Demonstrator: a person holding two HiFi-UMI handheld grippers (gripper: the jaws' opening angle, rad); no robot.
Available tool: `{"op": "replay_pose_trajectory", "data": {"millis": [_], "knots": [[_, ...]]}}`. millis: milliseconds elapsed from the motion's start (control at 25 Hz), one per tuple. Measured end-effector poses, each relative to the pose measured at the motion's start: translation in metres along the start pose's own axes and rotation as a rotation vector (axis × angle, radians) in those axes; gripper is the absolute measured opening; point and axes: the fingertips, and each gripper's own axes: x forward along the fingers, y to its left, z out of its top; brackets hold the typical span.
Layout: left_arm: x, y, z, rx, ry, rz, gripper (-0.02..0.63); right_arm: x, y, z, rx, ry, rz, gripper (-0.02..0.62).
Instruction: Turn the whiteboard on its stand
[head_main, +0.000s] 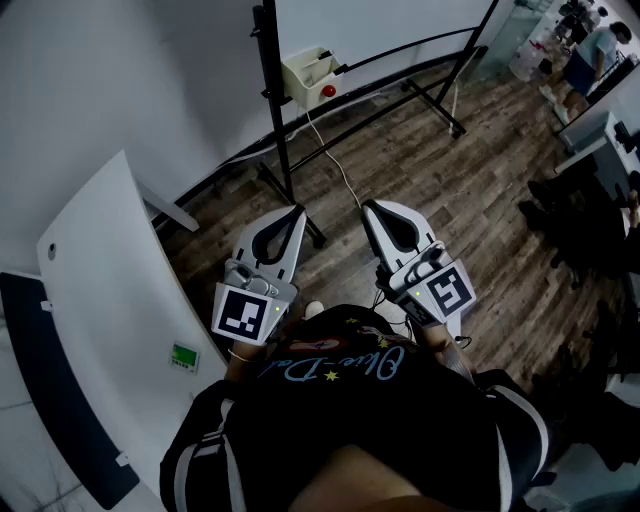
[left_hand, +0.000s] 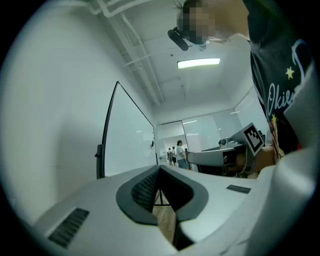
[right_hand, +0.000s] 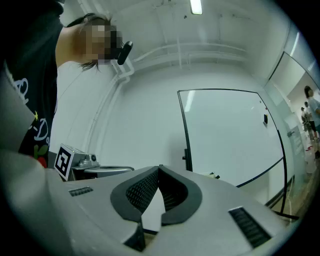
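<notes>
The whiteboard (head_main: 380, 25) stands on a black wheeled stand (head_main: 272, 110) at the top of the head view, a few steps ahead of me. A small beige tray (head_main: 310, 70) with a red object hangs on its frame. My left gripper (head_main: 294, 211) and right gripper (head_main: 370, 207) are held side by side in front of my chest, pointing toward the stand and well short of it. Both are shut with nothing between the jaws. The left gripper (left_hand: 160, 167) sees the whiteboard (left_hand: 127, 140) edge-on to the left. The right gripper (right_hand: 159, 168) has the whiteboard (right_hand: 230, 135) ahead and to the right.
A white curved panel (head_main: 110, 300) runs along my left. A cable (head_main: 340, 170) trails across the wooden floor from the tray. Dark chairs and desks (head_main: 590, 230) fill the right side. People stand far off at the top right (head_main: 590, 50).
</notes>
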Motion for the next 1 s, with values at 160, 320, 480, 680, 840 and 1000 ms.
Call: {"op": "replay_pose_trajectory", "data": {"millis": [160, 320, 480, 680, 840, 1000], "knots": [[0.002, 0.000, 0.003, 0.008, -0.006, -0.012, 0.008, 0.002, 0.000, 0.002, -0.005, -0.006, -0.002, 0.038], [0.001, 0.002, 0.004, 0.006, -0.001, -0.012, 0.008, 0.005, -0.002, 0.006, 0.011, -0.026, -0.002, 0.038], [0.002, 0.017, 0.002, 0.004, -0.004, -0.006, 0.008, 0.020, -0.001, 0.003, 0.005, -0.025, 0.009, 0.038], [-0.003, 0.042, -0.006, -0.005, 0.009, 0.010, 0.008, 0.048, 0.002, -0.005, 0.015, -0.028, 0.023, 0.038], [-0.011, 0.052, -0.009, -0.024, 0.014, 0.019, 0.008, 0.060, 0.006, -0.006, 0.008, -0.029, 0.027, 0.038], [-0.017, 0.063, -0.014, -0.032, 0.021, 0.049, 0.008, 0.067, 0.007, -0.008, 0.013, -0.028, 0.035, 0.038]]}}
